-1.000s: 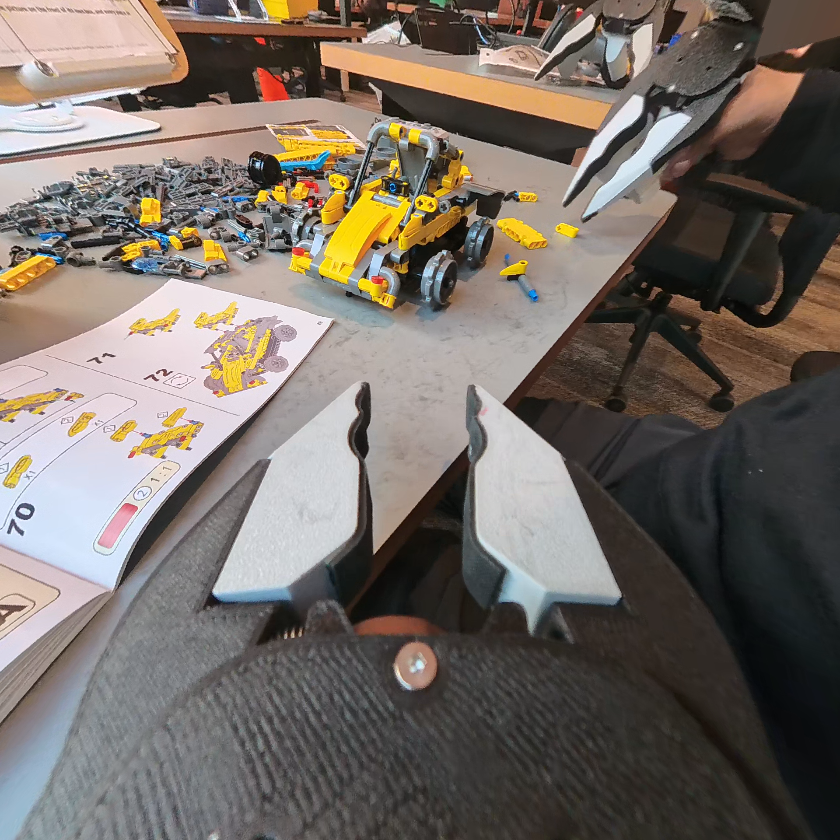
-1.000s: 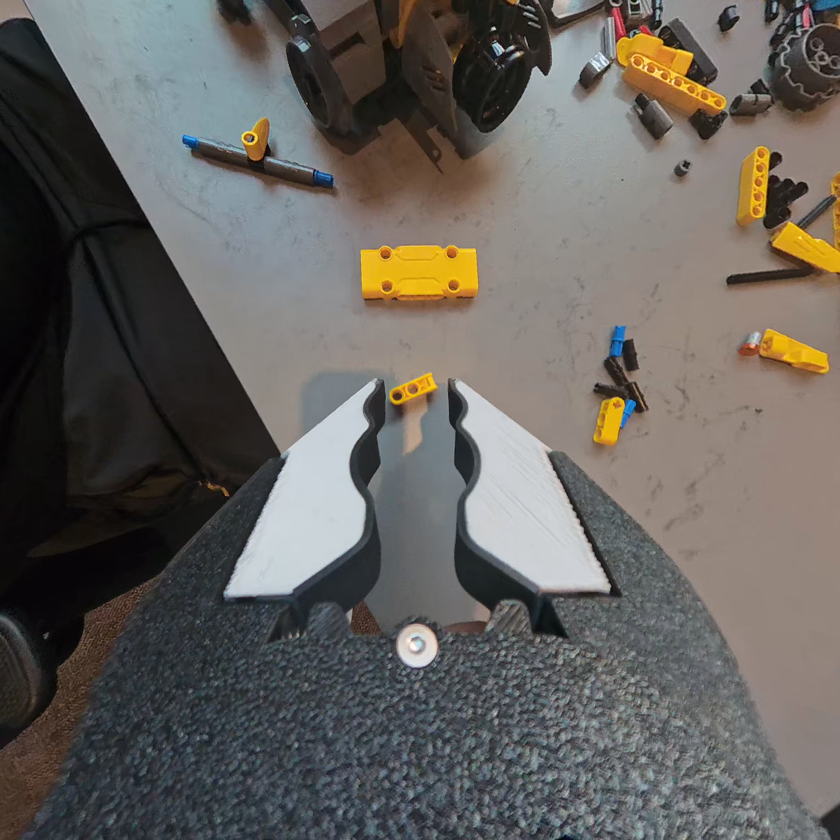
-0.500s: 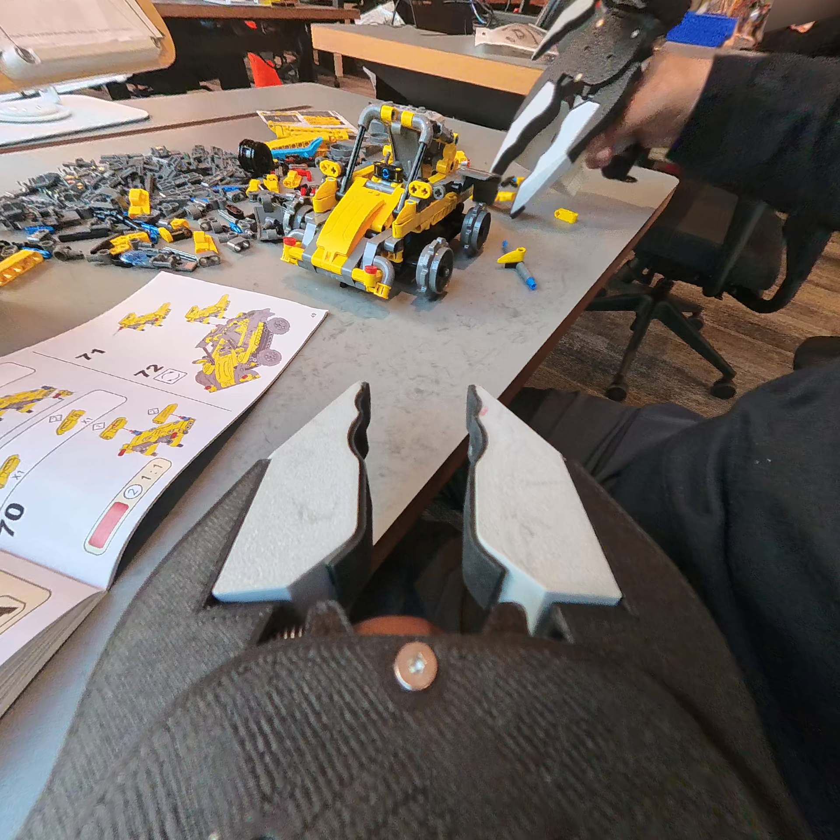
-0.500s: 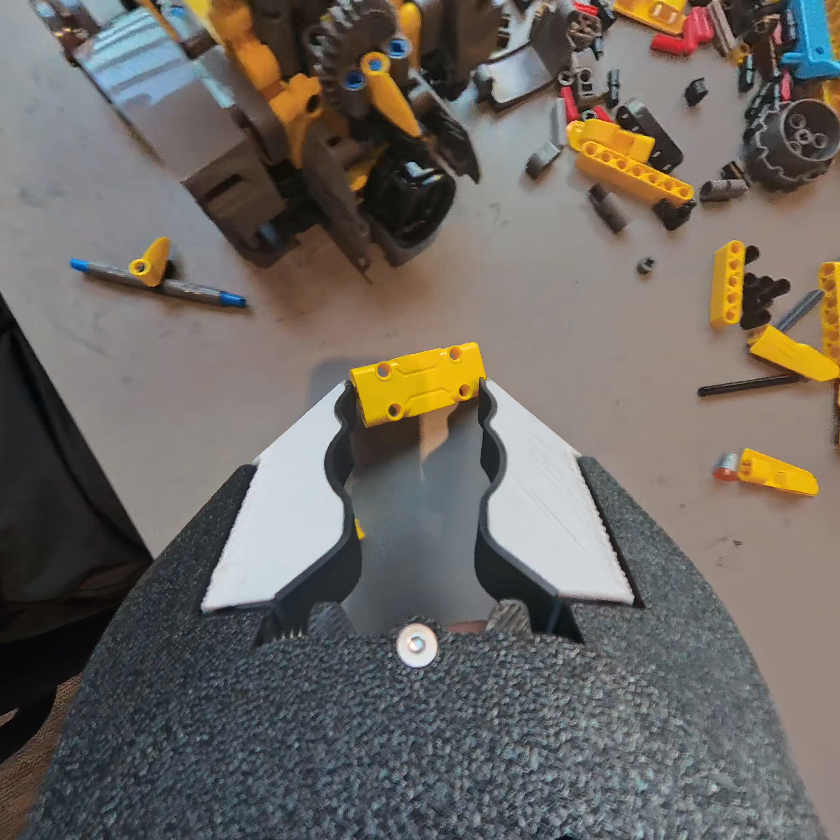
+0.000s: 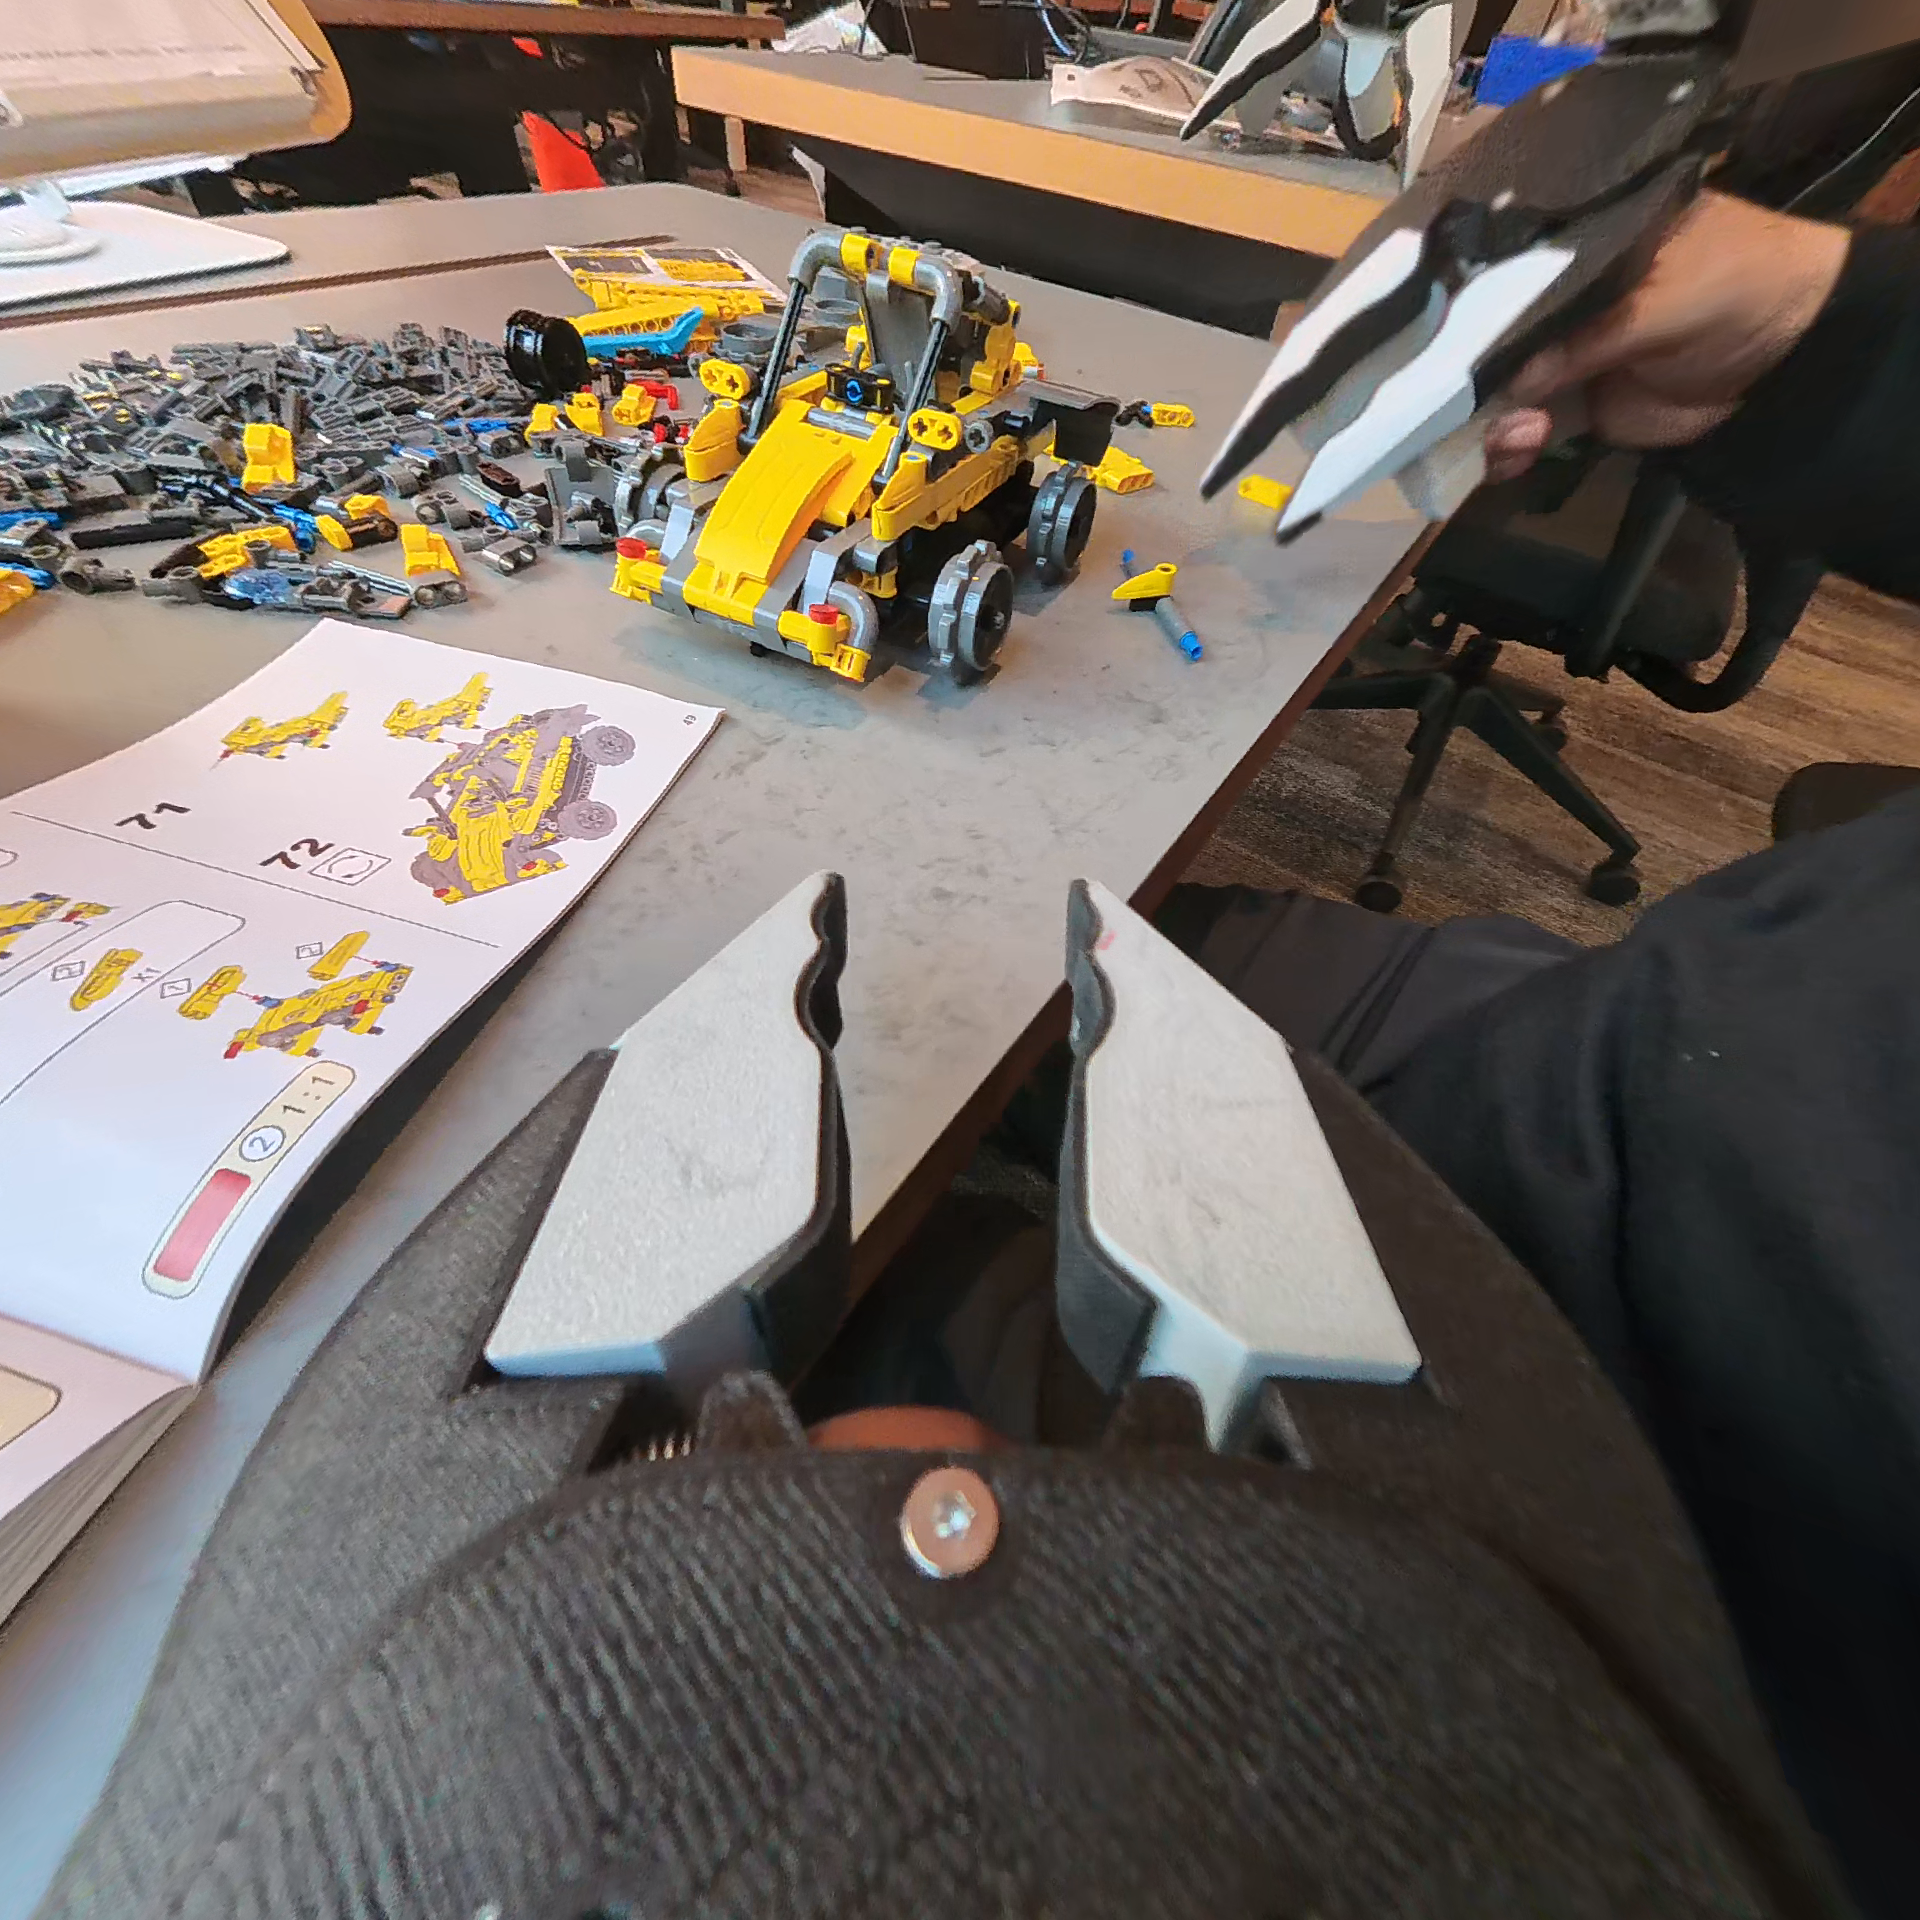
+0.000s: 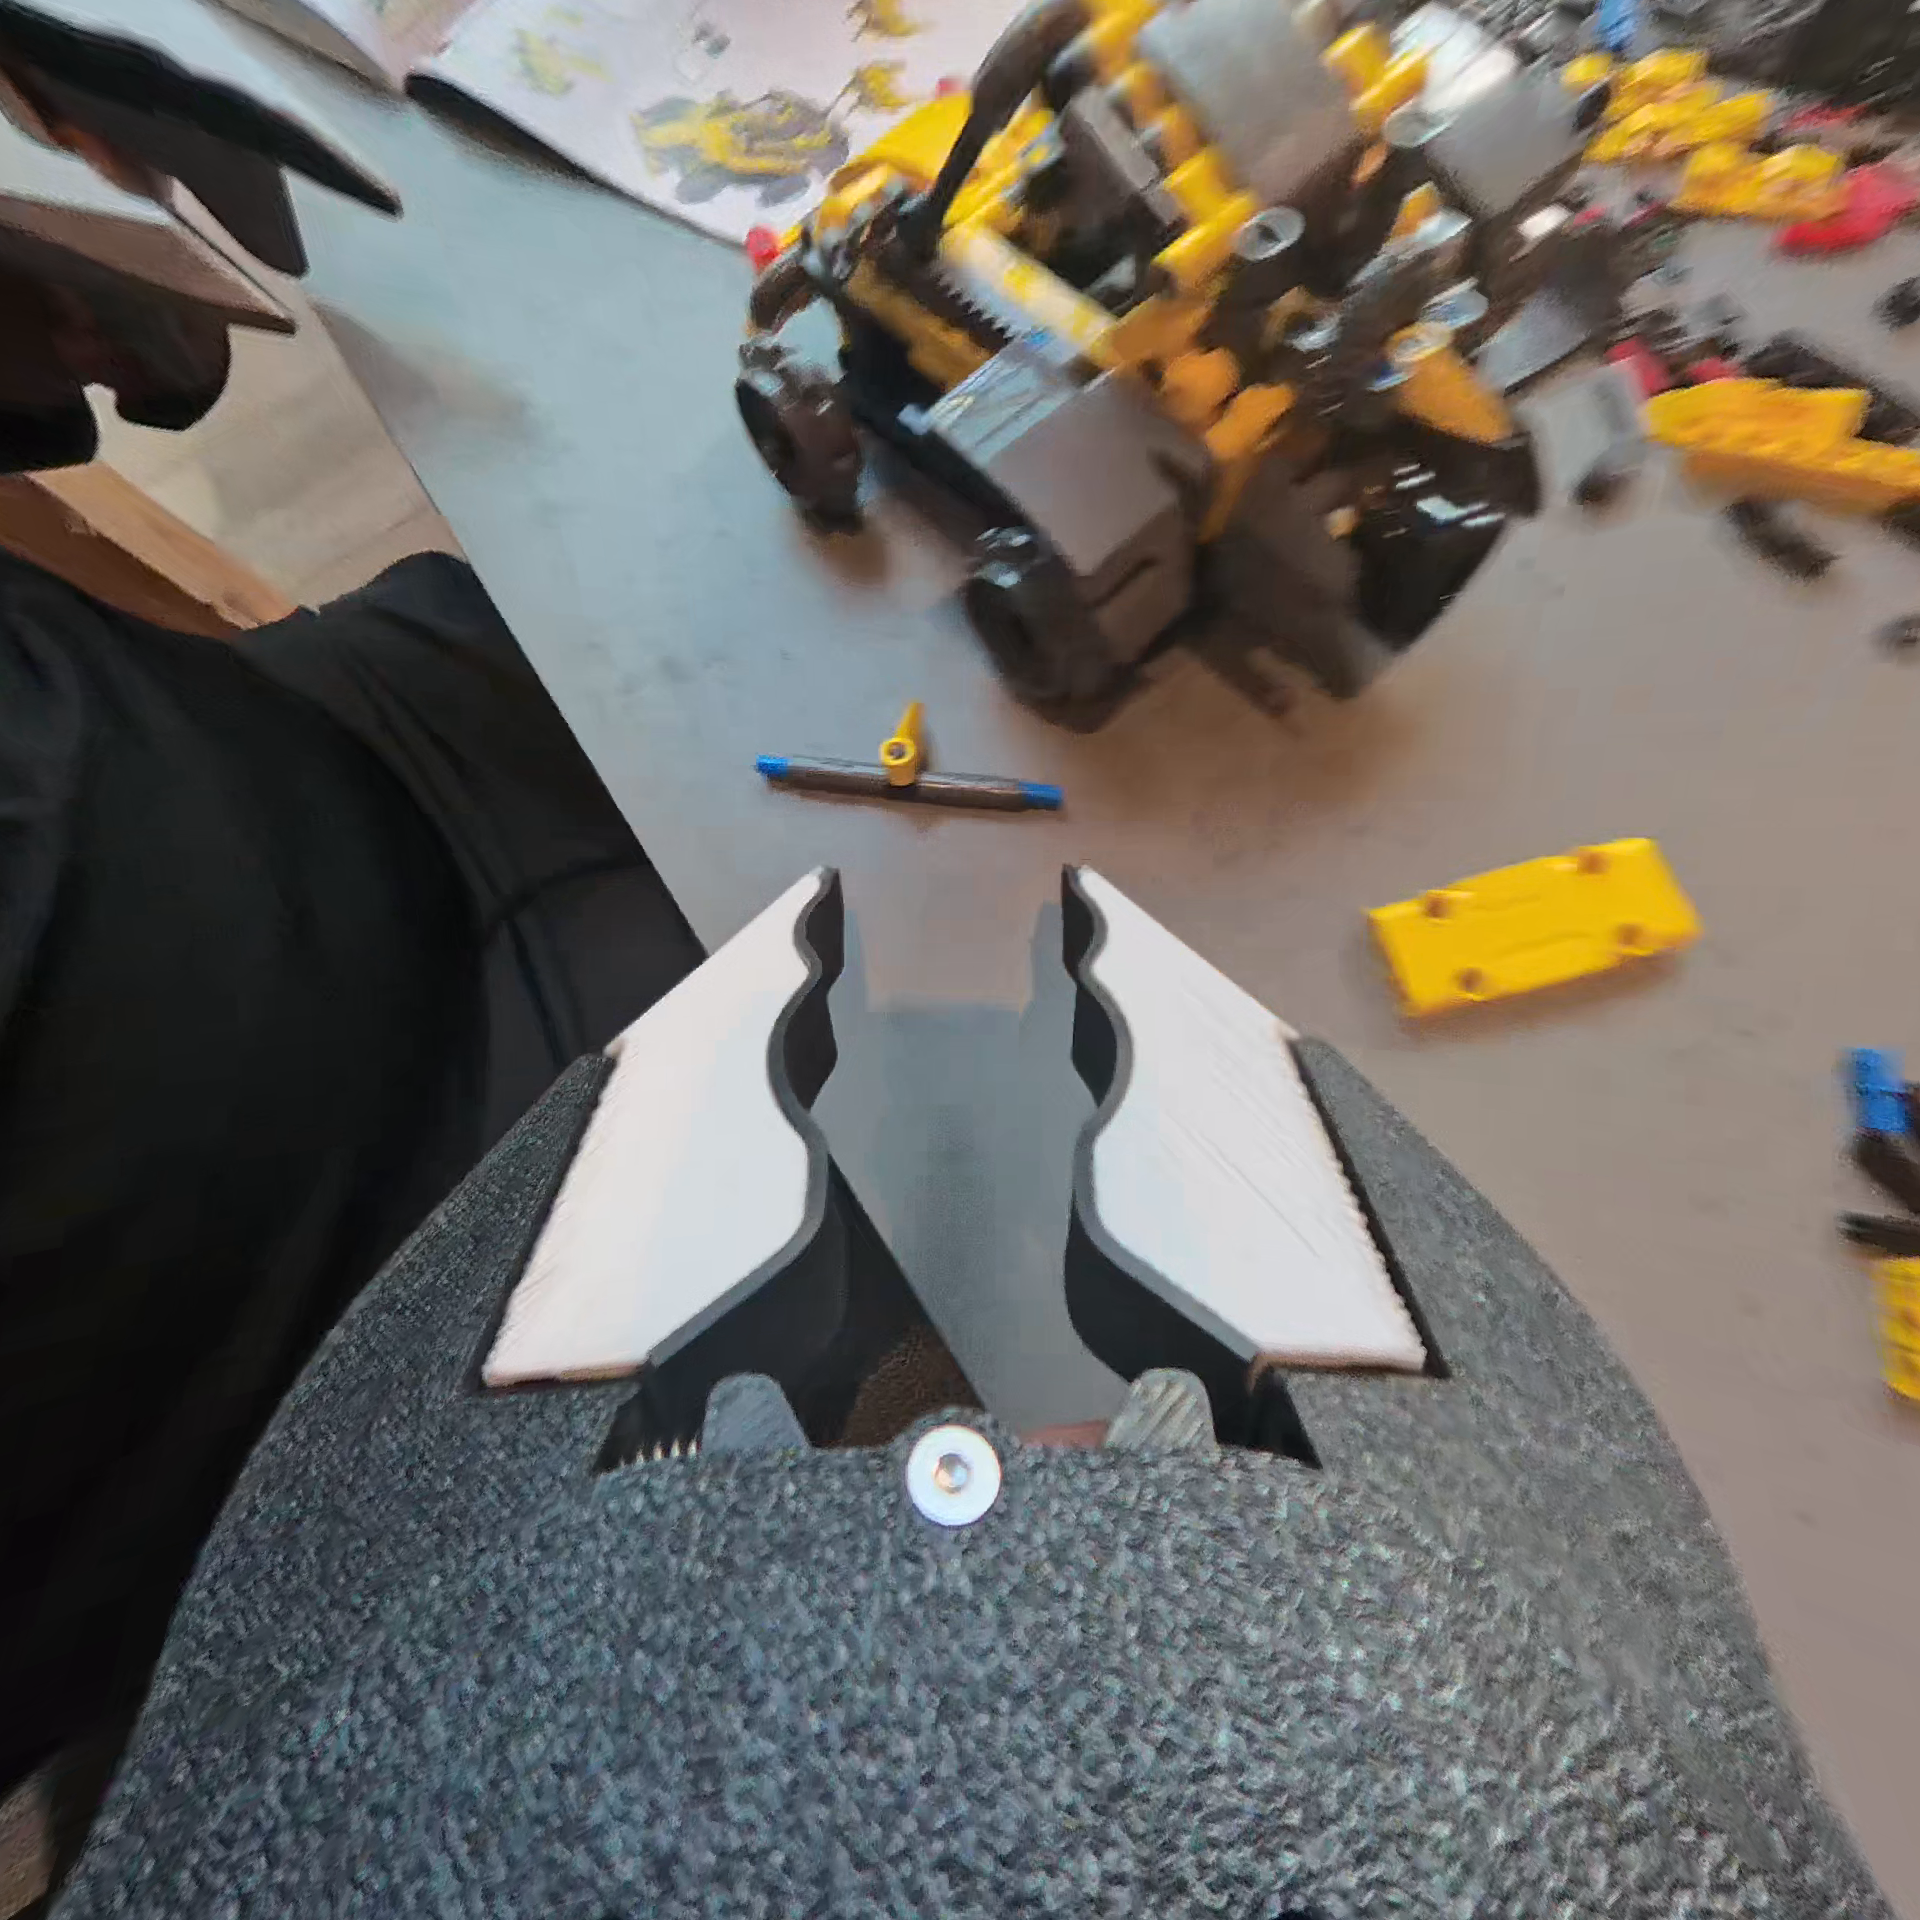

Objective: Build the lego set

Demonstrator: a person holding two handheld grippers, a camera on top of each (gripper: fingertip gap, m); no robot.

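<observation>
A yellow and grey brick-built buggy [image 5: 862, 488] stands on the grey table [image 5: 935, 810]; it also shows blurred in the right wrist view [image 6: 1174, 374]. My left gripper [image 5: 951, 904] is open and empty, low over the table's near edge beside an open instruction booklet [image 5: 291, 894]. My right gripper [image 6: 948, 894] is open and empty above the table edge, and shows in the left wrist view [image 5: 1257, 509] held by a hand. Just ahead of it lies a grey axle with blue ends and a yellow piece [image 6: 909, 779]. A flat yellow panel [image 6: 1532, 925] lies to its right.
A pile of loose grey, yellow and blue parts [image 5: 229, 457] covers the table's far left. More loose parts [image 6: 1766, 156] lie beyond the buggy. An office chair [image 5: 1538, 665] stands past the right table edge. A person's dark clothing [image 5: 1662, 1143] is at the near right. Tip to tip, the grippers are about 25 cm apart.
The right gripper has pulled back from the yellow panel and swung left, now facing the axle; the panel stays on the table. Its view is blurred by motion. The left gripper has hardly moved.
</observation>
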